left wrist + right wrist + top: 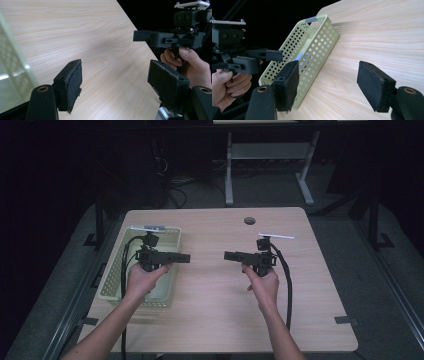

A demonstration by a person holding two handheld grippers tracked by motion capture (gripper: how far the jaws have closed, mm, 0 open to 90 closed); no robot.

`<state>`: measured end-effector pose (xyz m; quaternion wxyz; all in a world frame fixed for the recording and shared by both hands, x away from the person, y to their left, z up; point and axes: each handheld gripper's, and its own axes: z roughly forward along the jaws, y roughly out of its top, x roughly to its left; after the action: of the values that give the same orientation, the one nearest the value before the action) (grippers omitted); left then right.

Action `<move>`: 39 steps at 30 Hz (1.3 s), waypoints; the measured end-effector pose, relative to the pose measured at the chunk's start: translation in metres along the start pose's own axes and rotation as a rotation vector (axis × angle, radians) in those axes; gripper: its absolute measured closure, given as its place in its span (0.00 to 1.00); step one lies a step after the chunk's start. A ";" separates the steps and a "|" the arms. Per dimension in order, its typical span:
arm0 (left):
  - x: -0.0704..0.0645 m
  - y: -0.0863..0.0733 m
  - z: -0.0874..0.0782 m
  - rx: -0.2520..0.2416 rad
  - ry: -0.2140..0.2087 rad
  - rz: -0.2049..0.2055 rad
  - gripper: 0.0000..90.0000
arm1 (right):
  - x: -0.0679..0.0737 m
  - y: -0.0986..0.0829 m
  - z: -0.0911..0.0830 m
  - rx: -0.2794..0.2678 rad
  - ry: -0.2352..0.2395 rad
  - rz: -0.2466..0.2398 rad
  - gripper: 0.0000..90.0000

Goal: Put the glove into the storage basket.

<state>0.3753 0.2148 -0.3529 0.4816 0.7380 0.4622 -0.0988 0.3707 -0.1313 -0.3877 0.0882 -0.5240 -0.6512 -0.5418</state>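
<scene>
While both hands hover over the worktop (210, 320), the two grippers point at each other with nothing between their jaws.

The left gripper (186, 258) hangs above the pale green perforated basket (113, 280), which sits along the worktop's left edge; its jaws stand wide apart and empty. The right gripper (227, 255) is held over the middle of the worktop, toward its right edge, jaws likewise spread, well apart from the basket.
</scene>
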 end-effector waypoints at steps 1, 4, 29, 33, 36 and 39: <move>-0.003 0.000 0.004 0.006 -0.004 0.007 0.30 | -0.001 0.000 -0.002 0.001 -0.001 0.004 0.37; -0.007 0.000 0.011 0.017 -0.010 0.018 0.30 | -0.005 -0.001 -0.008 -0.008 -0.008 0.010 0.37; -0.029 -0.013 0.051 0.050 -0.044 0.050 0.30 | -0.036 -0.014 -0.045 -0.021 -0.066 0.041 0.35; -0.032 -0.015 0.056 0.049 -0.057 0.056 0.30 | -0.041 -0.016 -0.052 -0.023 -0.077 0.044 0.35; -0.035 -0.017 0.061 0.053 -0.061 0.063 0.30 | -0.045 -0.018 -0.058 -0.027 -0.082 0.048 0.35; -0.038 -0.019 0.066 0.058 -0.067 0.073 0.30 | -0.049 -0.020 -0.064 -0.029 -0.089 0.054 0.34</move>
<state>0.3597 0.1422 -0.3761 0.4787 0.7643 0.4154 -0.1192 0.3479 -0.2084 -0.4084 0.0661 -0.5662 -0.6323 -0.5246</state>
